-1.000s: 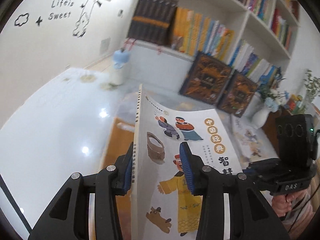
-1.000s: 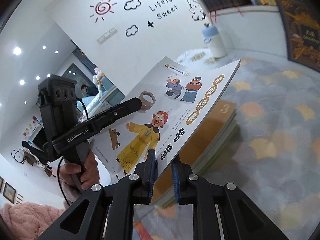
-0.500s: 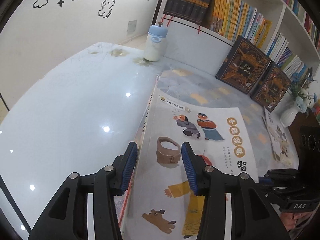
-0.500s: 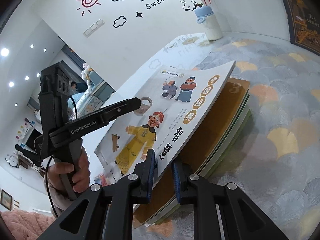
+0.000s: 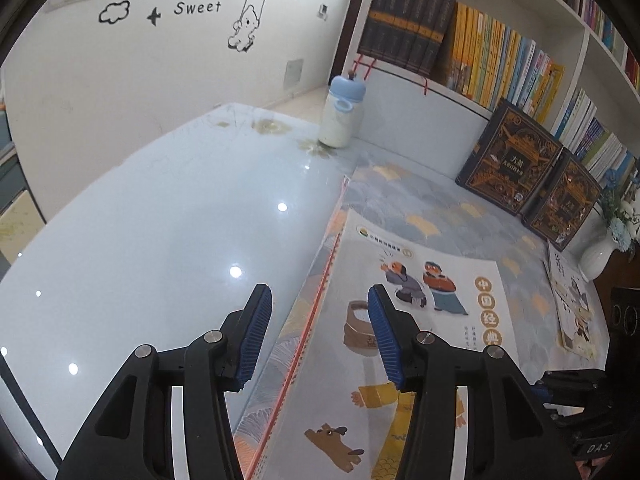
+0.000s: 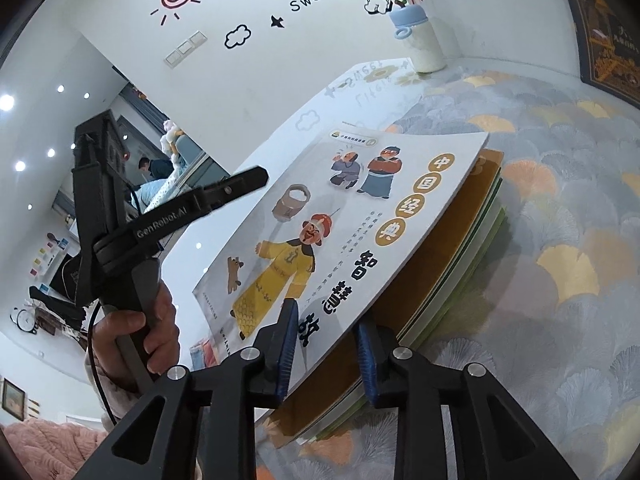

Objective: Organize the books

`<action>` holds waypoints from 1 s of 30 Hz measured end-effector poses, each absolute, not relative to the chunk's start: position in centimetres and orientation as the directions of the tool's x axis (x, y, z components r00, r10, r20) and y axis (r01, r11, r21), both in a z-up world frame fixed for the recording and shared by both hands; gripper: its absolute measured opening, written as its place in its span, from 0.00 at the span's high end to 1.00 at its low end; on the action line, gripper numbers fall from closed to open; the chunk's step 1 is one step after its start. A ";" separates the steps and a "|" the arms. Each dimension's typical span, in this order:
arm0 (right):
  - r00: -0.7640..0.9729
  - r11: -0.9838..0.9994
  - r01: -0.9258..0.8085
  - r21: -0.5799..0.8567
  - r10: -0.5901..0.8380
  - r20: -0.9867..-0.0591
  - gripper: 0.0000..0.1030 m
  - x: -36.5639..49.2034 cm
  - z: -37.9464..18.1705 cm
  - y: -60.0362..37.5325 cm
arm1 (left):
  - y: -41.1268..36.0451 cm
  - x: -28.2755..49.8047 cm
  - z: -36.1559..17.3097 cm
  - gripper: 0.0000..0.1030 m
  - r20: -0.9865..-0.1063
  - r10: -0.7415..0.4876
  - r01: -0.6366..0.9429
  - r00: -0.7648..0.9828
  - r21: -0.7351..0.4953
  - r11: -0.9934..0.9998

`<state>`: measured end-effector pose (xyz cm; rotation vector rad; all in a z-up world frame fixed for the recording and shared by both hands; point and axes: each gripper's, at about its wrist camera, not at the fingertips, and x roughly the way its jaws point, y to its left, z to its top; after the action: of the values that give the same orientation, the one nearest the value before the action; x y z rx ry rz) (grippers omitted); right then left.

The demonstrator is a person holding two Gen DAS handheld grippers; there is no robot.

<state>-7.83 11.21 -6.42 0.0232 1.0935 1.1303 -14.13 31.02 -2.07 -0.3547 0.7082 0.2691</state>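
Fingers (image 5: pixel 256 340) of left gripper (image 5: pixel 318 338): blue ribbed pads apart and opening, straddling spine edge of picture book (image 5: pixel 420 344); no pad pressing on cover, clear gap each side. Left pad over glossy white tabletop (image 5: pixel 160 240), right pad over cover art.

Picture book: white cover, cartoon figures, yellow-robed man, brown dog, Chinese title in gold circles. Lying on top of stack of thin books (image 6: pixel 452 280), not squared to it, right-hand edge overhanging in the right wrist view. Stack resting on grey mat with fan pattern (image 6: pixel 560 208).

Behind, left to right: wall lettering "Life is Sweet"; white bottle with blue cap (image 5: pixel 340 114) at mat's far corner; bookshelf (image 5: pixel 500 60) full of upright spines; two dark ornate boxed volumes (image 5: pixel 512 156) leaning against shelf base; white vase (image 5: pixel 598 256) at right edge. Another illustrated book (image 5: pixel 572 304) flat on mat, near vase.

Right gripper (image 6: pixel 326 354): pads apart and opening, book's near edge between them, upper pad just clear of cover; contact of lower pad hidden under the edge. Person's hand (image 6: pixel 132 340) on left gripper's handle, seen from right wrist view.
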 end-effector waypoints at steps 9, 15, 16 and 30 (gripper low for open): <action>0.056 0.523 -0.685 0.507 0.732 -0.679 0.49 -8.3 -5.0 7.9 | 28.4 -14.3 0.5 0.51 -0.616 0.053 -0.277 0.786 -0.275 0.921; 0.177 0.577 -0.638 0.510 0.755 -0.632 0.49 -7.8 -3.2 0.7 | 22.7 -12.9 3.2 0.45 -0.565 -0.013 -0.151 0.825 -0.242 0.958; 0.214 0.600 -0.618 0.508 0.750 -0.626 0.49 -7.5 -3.0 -1.1 | 21.4 -12.5 3.6 0.43 -0.557 -0.022 -0.128 0.830 -0.228 0.965; 0.658 0.750 -0.170 0.639 0.569 -0.493 0.49 -1.9 -1.8 -27.9 | 8.0 -6.4 6.4 0.40 -0.513 -0.316 0.163 0.798 -0.322 0.933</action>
<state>-1.94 -27.89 -1.85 0.5905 0.7421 0.4470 -6.35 7.95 6.36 -0.2695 0.5941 -0.2605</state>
